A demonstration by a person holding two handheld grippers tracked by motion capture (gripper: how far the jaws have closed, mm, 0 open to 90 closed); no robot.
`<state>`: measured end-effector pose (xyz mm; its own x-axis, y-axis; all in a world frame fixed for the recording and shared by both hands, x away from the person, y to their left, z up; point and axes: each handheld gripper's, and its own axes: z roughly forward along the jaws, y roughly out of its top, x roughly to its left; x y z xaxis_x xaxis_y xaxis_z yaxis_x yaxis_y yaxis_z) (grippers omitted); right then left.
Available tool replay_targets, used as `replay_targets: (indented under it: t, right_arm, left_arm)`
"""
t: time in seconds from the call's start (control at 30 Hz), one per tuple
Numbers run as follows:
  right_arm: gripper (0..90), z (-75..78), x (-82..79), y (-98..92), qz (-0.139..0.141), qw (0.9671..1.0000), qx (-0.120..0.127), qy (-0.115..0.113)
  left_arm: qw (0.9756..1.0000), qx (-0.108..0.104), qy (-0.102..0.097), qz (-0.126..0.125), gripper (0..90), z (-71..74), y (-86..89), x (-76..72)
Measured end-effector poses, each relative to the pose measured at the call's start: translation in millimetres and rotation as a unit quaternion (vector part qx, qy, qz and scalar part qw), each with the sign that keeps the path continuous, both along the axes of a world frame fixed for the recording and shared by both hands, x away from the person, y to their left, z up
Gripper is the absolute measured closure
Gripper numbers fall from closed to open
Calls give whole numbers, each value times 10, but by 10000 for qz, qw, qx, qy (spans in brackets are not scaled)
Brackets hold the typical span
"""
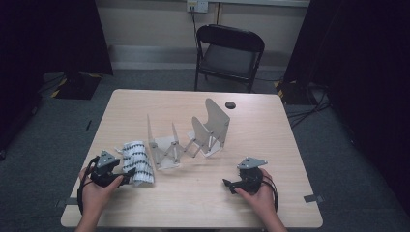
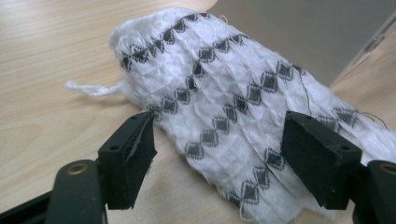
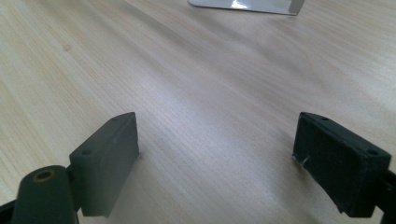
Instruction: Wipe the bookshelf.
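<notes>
A rolled white cloth with rows of black diamond patterns (image 1: 138, 162) lies on the table's near left part. My left gripper (image 1: 128, 176) is right at the roll's near end, held in a hand. In the left gripper view, the cloth (image 2: 224, 93) lies across the gap of the left gripper (image 2: 219, 156), whose jaws stand apart and do not squeeze it; a loose thread end trails off the roll to the left. My right gripper (image 1: 226, 183), held in the other hand at the near right, stands open over bare wood (image 3: 215, 140) with nothing between its jaws.
A grey folding rack of upright plates on a scissor frame (image 1: 188, 140) stands mid-table, just right of the cloth. A small black disc (image 1: 230, 104) lies toward the far edge. Beyond the wooden table (image 1: 270, 145) stands a black folding chair (image 1: 229, 53).
</notes>
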<state>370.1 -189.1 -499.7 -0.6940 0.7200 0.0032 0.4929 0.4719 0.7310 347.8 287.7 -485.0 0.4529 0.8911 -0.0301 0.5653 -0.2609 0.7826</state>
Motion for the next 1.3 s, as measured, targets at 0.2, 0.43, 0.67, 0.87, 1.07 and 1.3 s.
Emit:
replay_targets:
  t: [0.2, 0.43, 0.67, 0.87, 1.07, 1.3]
  right_arm:
    - [137, 0, 0, 0, 0, 10000, -1, 0]
    - [137, 0, 0, 0, 0, 10000, 0, 0]
    - [137, 0, 0, 0, 1, 10000, -1, -1]
    - [137, 0, 0, 0, 1, 10000, 0, -1]
    - [137, 0, 0, 0, -2, 10000, -1, 0]
    - [138, -1, -8, 13, -78, 10000, 1, -11]
  left_arm:
    - [10000, 78, 9, -19, 226, -40, 27, -6]
    - [10000, -13, 56, 11, 185, -136, 40, 18]
    - [9998, -27, 212, 53, 154, -155, 48, 60]
    - [9996, -44, 288, 50, 145, -158, 53, 77]
    - [9995, -34, 303, 11, 133, -160, 50, 89]
    - [9995, -35, 302, 7, 133, -160, 50, 90]
